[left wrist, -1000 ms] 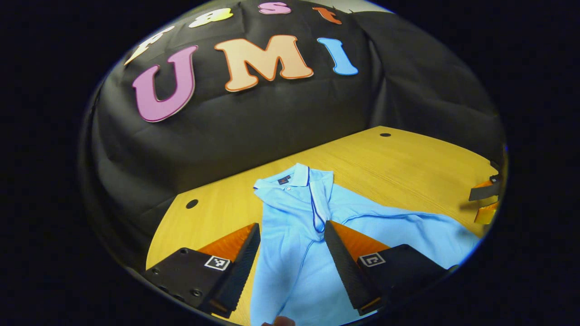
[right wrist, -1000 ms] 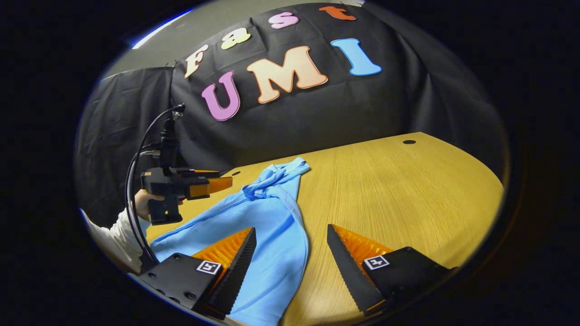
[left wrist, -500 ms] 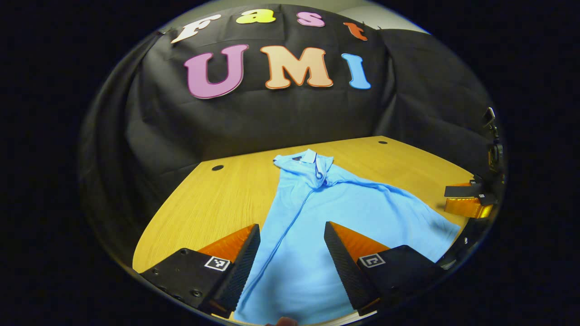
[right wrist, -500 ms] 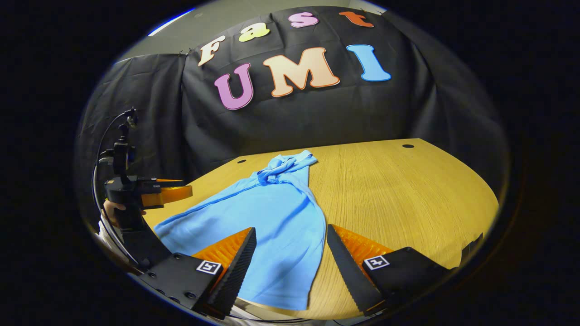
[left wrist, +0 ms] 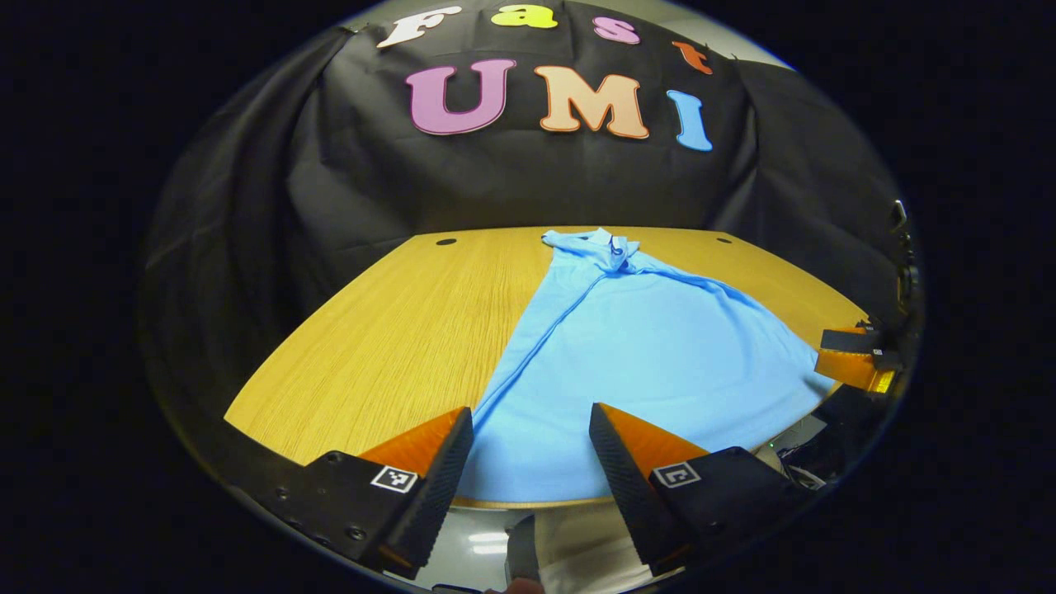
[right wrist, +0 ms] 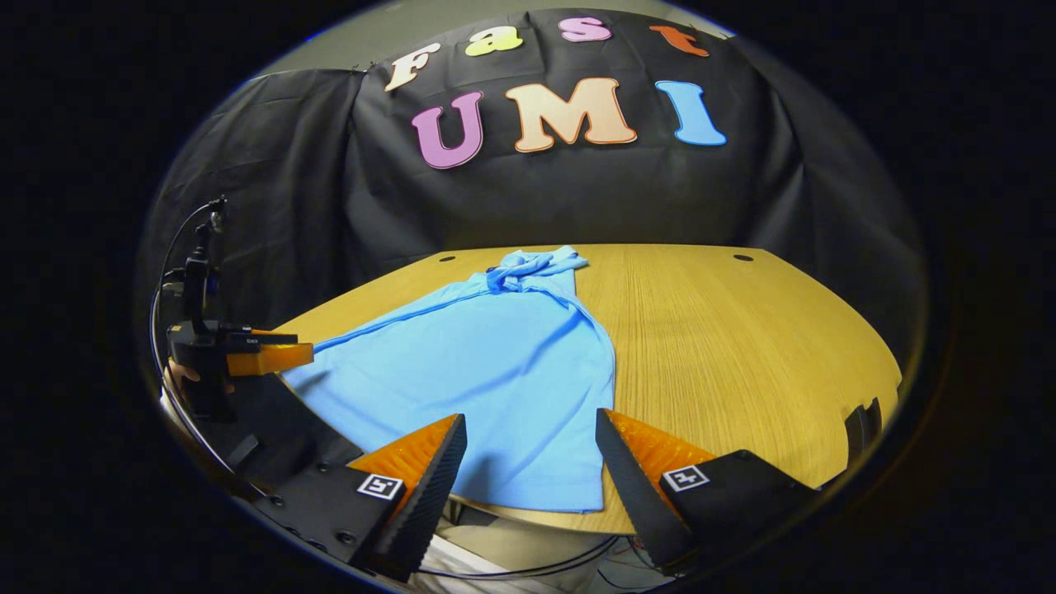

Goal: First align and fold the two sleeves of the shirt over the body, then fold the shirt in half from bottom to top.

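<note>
Left gripper view: shirt (left wrist: 652,355) flat on wooden table (left wrist: 396,330); both claws spread.

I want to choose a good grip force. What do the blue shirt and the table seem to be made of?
The shirt looks like soft, matte knit fabric, probably cotton: it lies limp, with gentle wrinkles and a bunched collar. The table looks like wood or wood-pattern laminate, with a smooth finish: fine straight grain lines run along its yellowish top. The pictures cannot settle which.
</note>
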Demonstrator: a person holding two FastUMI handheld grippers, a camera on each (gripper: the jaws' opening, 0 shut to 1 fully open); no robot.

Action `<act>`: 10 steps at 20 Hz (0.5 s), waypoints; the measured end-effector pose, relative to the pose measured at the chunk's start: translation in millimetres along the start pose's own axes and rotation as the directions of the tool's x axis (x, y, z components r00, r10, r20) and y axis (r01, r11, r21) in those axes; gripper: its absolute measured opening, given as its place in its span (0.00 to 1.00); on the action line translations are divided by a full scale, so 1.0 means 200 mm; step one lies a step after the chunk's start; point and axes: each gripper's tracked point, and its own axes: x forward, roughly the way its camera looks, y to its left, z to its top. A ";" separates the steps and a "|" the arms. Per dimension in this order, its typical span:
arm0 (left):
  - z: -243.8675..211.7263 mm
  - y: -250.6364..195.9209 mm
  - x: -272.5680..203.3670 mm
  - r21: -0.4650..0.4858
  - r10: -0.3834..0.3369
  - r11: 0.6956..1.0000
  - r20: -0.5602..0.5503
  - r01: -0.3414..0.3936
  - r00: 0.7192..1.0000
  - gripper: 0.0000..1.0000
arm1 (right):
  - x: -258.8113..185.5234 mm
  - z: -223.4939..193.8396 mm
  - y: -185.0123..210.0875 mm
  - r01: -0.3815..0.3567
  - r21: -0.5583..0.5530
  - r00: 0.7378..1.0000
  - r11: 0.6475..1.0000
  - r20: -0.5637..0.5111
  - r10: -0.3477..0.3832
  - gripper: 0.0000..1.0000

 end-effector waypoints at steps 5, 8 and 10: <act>-0.07 0.00 0.00 0.002 -0.003 1.000 -0.011 0.003 1.000 0.89 | 0.01 -0.09 0.02 0.007 -0.033 0.999 0.999 -0.036 -0.009 0.98; -0.08 0.00 0.01 -0.023 -0.001 1.000 -0.004 0.001 1.000 0.88 | 0.00 -0.09 0.03 0.019 -0.070 1.000 0.997 -0.023 -0.021 0.98; -0.08 0.00 0.01 -0.035 0.001 0.999 0.001 -0.001 1.000 0.89 | 0.00 -0.09 0.03 0.022 -0.061 1.000 0.998 -0.016 -0.023 0.98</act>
